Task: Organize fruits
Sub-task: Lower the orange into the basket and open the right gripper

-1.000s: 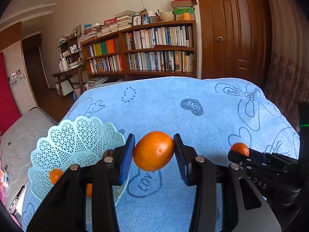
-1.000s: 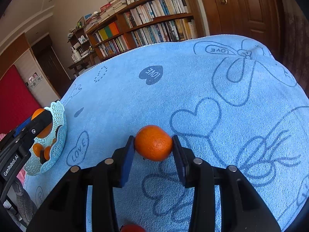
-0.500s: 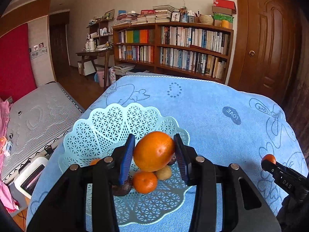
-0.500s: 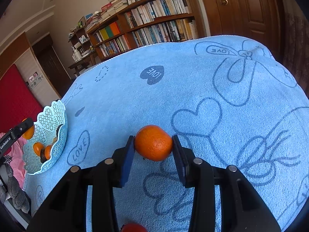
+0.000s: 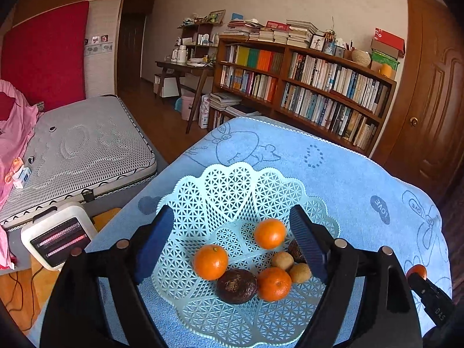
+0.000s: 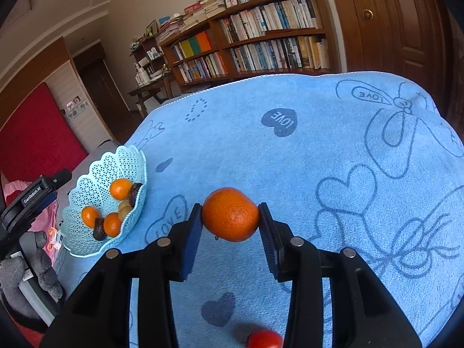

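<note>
A pale blue lattice basket (image 5: 229, 194) sits on the blue towel-covered table (image 5: 342, 174). My left gripper (image 5: 232, 243) hangs open over it with nothing between its blue pads. Inside lie three oranges, one (image 5: 269, 233) near the right pad, plus a dark brown fruit (image 5: 236, 285) and small kiwis (image 5: 282, 261). In the right wrist view my right gripper (image 6: 230, 226) is shut on an orange (image 6: 230, 214) held above the towel. The basket (image 6: 84, 185) stands far to its left. A red fruit (image 6: 265, 339) lies on the towel below the right gripper.
A bed (image 5: 84, 148) and a glowing heater (image 5: 56, 236) stand left of the table. A bookshelf (image 5: 304, 87) and wooden door (image 5: 429, 87) fill the back. A grey soft toy (image 6: 34, 272) sits beyond the table's left edge. The towel between basket and right gripper is bare.
My left gripper carried its orange leftward over the basket, then opened; the orange now lies in the basket. The right gripper has kept its hold and barely moved.
</note>
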